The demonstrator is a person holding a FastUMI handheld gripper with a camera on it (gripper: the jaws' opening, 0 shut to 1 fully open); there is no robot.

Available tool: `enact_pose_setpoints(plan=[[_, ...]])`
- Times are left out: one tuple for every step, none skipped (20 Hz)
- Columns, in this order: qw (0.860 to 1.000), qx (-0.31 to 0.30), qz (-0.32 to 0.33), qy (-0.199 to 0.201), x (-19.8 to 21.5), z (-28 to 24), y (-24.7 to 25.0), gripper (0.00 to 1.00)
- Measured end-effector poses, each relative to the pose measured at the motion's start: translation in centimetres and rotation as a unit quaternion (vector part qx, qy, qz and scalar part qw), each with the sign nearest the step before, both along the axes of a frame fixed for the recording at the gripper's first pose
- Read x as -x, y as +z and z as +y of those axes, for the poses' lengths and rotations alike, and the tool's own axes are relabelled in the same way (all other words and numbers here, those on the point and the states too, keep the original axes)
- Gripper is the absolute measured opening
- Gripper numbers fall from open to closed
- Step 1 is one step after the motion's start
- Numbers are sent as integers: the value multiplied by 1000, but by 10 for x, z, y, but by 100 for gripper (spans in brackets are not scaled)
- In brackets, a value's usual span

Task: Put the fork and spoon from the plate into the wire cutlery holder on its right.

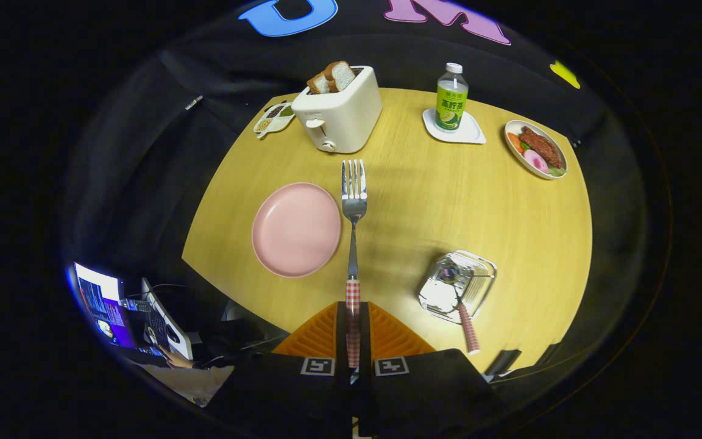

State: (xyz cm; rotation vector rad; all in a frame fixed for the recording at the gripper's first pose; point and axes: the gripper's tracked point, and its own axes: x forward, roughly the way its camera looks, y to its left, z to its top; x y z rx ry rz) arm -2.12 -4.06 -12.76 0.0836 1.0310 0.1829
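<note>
My gripper (353,317) is shut on the fork (354,213), both fingers pressed on its red-checked handle. The fork sticks straight ahead, tines pointing toward the toaster, held high above the round wooden table (509,225). Below and left of the fork lies the pink plate (296,229), with nothing on it. To the right of the fingers stands the wire cutlery holder (457,285). The spoon (462,314) is in it, bowl down, its red-checked handle leaning out toward me.
A white toaster (339,110) with bread slices stands at the far side, a small seasoning dish (273,117) to its left. A green-labelled bottle (451,99) rests on a white coaster, and a plate of food (535,149) lies far right. A laptop (104,305) sits off the table's left.
</note>
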Motion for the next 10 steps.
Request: enact_pose_setpoints(plan=[[1000, 18, 10, 7, 7, -16, 5, 9], [999, 36, 20, 15, 13, -31, 9, 9], [998, 52, 31, 24, 19, -44, 13, 9], [996, 65, 44, 32, 24, -55, 15, 9], [995, 76, 60, 40, 29, -65, 15, 9], [992, 84, 79, 48, 35, -73, 13, 9], [989, 91, 100, 56, 40, -80, 10, 9], [985, 99, 125, 66, 47, -88, 5, 9], [980, 109, 149, 77, 52, -96, -1, 9], [974, 121, 170, 88, 57, -103, -6, 9]])
